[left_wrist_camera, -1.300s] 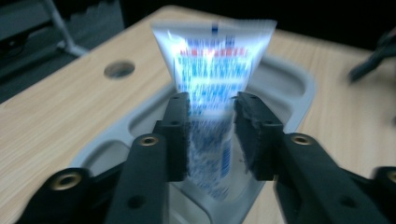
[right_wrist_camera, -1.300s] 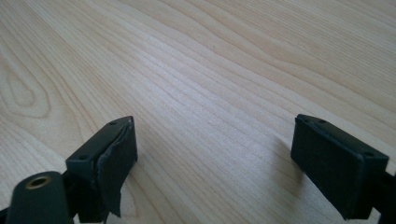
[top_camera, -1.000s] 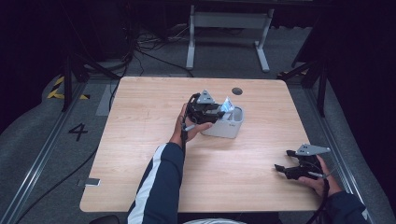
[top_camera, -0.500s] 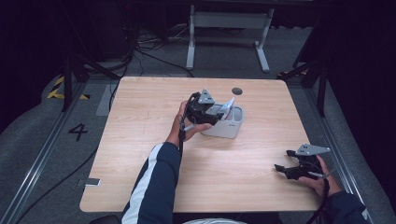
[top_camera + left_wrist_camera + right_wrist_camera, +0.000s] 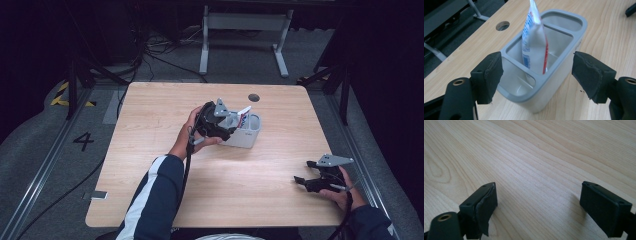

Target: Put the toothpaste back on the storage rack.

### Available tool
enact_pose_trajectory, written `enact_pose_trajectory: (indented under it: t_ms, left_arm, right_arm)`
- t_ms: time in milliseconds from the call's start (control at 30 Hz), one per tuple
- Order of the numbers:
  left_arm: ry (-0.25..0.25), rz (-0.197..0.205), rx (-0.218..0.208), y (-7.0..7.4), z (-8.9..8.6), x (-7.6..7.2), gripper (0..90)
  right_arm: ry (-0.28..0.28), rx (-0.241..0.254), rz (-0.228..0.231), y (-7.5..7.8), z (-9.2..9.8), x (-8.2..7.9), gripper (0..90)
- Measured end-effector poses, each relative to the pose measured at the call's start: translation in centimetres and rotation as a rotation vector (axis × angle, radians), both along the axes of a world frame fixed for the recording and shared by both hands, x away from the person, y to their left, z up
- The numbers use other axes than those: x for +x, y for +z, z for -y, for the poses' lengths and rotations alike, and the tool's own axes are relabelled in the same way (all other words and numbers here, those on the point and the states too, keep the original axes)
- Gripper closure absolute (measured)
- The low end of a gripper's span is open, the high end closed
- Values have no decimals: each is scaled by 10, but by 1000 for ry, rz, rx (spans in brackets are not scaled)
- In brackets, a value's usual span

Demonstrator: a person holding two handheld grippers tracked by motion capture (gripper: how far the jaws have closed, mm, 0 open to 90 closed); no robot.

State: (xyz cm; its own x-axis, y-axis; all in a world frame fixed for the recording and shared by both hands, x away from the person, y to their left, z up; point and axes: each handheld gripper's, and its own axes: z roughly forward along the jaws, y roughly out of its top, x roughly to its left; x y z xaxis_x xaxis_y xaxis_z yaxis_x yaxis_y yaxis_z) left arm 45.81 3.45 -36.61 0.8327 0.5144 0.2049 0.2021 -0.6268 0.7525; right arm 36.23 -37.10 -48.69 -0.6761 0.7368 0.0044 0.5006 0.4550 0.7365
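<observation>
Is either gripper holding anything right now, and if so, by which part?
Nothing is held. The left gripper has just been opening; its pads stand clear of the toothpaste tube, which stands in the grey holder. The right gripper is open above the table.

One tube (image 5: 534,42), one three-compartment holder (image 5: 564,60), one table (image 5: 165,195)

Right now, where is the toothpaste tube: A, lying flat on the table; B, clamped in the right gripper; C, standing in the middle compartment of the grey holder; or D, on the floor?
C: the toothpaste tube stands tilted in the middle compartment of the grey holder, with the left gripper open around it.
</observation>
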Motion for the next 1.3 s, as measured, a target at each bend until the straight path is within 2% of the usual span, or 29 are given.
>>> enact_pose_trajectory:
  t_ms: [267, 300, 633, 767, 933, 967, 1300]
  left_arm:
    - [-8, 71, 86, 6, -10, -20, 227]
    - [-5, 69, 84, 5, -12, -21, 227]
    - [38, 61, 168, -4, -46, -33, 227]
    - [39, 60, 199, -8, -56, -41, 224]
    - [48, 58, 205, -14, -69, -48, 222]
    - [52, 49, 213, -16, -72, -50, 222]
    - [75, 54, 279, -27, -92, -65, 224]
  right_arm:
    - [0, 0, 0, 0, 0, 0, 145]
    - [0, 0, 0, 0, 0, 0, 145]
    - [0, 0, 0, 0, 0, 0, 145]
    - [0, 0, 0, 0, 0, 0, 145]
    - [0, 0, 0, 0, 0, 0, 145]
    - [0, 0, 0, 0, 0, 0, 145]
    - [0, 0, 0, 0, 0, 0, 145]
